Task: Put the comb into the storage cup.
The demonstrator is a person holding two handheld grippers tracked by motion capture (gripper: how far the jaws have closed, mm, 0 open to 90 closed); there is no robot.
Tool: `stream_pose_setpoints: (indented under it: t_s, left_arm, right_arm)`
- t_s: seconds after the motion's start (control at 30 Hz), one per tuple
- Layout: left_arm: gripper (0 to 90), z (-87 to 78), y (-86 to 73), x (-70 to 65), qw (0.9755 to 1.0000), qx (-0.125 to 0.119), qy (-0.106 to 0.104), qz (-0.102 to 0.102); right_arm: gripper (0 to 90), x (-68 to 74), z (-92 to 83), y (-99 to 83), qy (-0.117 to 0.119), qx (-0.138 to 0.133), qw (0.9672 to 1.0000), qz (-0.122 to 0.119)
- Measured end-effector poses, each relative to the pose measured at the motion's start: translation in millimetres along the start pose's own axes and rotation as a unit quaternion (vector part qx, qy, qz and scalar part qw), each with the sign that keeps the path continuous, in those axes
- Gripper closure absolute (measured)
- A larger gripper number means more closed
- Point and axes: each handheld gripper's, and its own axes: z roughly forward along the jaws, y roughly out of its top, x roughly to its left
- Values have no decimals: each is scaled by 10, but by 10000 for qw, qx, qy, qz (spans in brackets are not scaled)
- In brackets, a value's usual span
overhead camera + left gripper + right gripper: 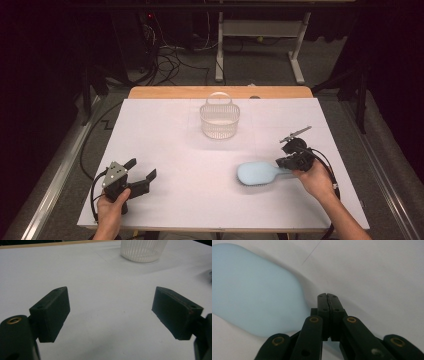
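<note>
A light-blue hairbrush (pixel 257 173) lies bristles down on the white table sheet (pixel 175 135), right of centre, its handle pointing right. My right gripper (pixel 281 162) sits over that handle, held by a hand. In the right gripper view the jaws (pixel 328 297) are pressed flat against each other with nothing between the tips; the brush head (pixel 254 292) lies to their left and its handle runs under the linkage. My left gripper (pixel 142 168) rests at the front left, open and empty, its wide-set jaws (pixel 111 305) over bare sheet.
A white ribbed basket with a hoop handle (pixel 220 120) stands at the back centre of the sheet, its lower wall (pixel 142 251) also in the left gripper view. A wooden table edge (pixel 220 92) runs behind it. Cables trail off both grippers.
</note>
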Motion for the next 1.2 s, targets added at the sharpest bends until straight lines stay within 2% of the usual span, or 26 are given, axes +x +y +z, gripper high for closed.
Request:
stream_pose_setpoints:
  t_s: [0.03, 0.1, 0.5, 1.2]
  left_arm:
    - [156, 0, 0, -1, 10000, -2, -2, -1]
    - [156, -1, 1, -2, 10000, -7, -3, 1]
    - [156, 2, 6, -20, 10000, 17, 16, 93]
    - [156, 7, 9, -33, 9999, 31, 16, 122]
  right_arm:
    - [900, -7, 3, -3, 2, -17, 10000, -90]
    - [900, -14, 3, -9, 12, -3, 9999, -112]
    - [900, 48, 50, -90, 80, 100, 9998, -144]
    - [900, 128, 1, -303, 140, -6, 9997, -180]
